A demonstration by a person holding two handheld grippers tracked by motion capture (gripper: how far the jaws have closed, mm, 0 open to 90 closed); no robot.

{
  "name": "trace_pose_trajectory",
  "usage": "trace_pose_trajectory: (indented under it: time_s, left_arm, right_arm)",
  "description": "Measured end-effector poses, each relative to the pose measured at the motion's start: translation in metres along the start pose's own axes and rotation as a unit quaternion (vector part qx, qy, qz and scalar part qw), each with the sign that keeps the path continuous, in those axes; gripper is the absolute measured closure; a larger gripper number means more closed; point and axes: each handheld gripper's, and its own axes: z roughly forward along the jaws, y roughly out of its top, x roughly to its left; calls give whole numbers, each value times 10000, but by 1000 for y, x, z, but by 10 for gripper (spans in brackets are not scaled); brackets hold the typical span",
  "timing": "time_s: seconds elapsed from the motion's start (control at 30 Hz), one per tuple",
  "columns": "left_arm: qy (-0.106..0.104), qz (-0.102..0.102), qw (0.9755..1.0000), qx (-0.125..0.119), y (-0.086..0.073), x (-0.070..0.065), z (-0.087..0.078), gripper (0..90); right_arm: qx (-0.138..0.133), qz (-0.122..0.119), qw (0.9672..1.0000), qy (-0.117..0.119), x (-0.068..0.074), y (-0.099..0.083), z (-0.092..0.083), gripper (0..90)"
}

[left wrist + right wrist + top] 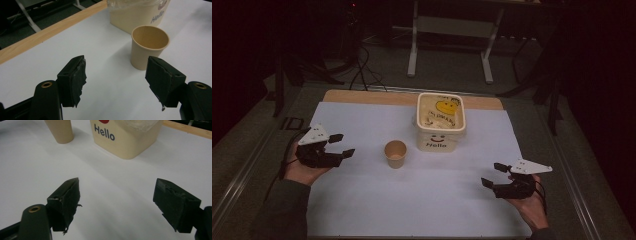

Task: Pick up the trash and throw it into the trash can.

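We are holding a two-jaw gripper in each hand over a white tabletop (362, 200) with a strip of pale wood along its far edge. The room beyond is dim, with the legs of another desk and some cables on the floor.

Our left gripper (337, 145) is hovering at the left side of the tabletop, its grey three-cornered plate on top and its jaws pointing toward the middle. The jaws are standing apart with nothing between them. In the left gripper view, the same gripper (116, 82) is looking along its two black padded jaws, with bare white surface in the gap.

A small tan paper cup (395, 153) is standing upright near the centre of the tabletop, to the right of our left gripper and well apart from it. In the left gripper view the paper cup (149, 46) is sitting just beyond the right-hand jaw, open end up and looking hollow.

Just behind and to the right of the cup is a cream plastic tub (440, 121) with clear film over its top, a yellow shape showing through, and a red smile above the word "Hello" on its front. The cup and tub are near each other but not touching.

Our right gripper (493, 175) is resting at the right near side, its jaws pointing left. In the right gripper view this gripper (116, 200) is showing its jaws wide apart, gripping nothing, with the tub (125, 137) and the base of the cup (60, 131) farther off.
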Motion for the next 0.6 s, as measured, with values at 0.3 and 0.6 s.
trace_pose_trajectory:
  time_s: [0.3,0.6]
  left_arm:
    - [-71,108,9999,93,12,7,9,324]
    - [-268,250,9988,326,28,10,24,322]
  right_arm:
    - [8,19,10000,-1,0,0,-1,208]
    - [32,23,10000,10,-1,-1,-1,209]
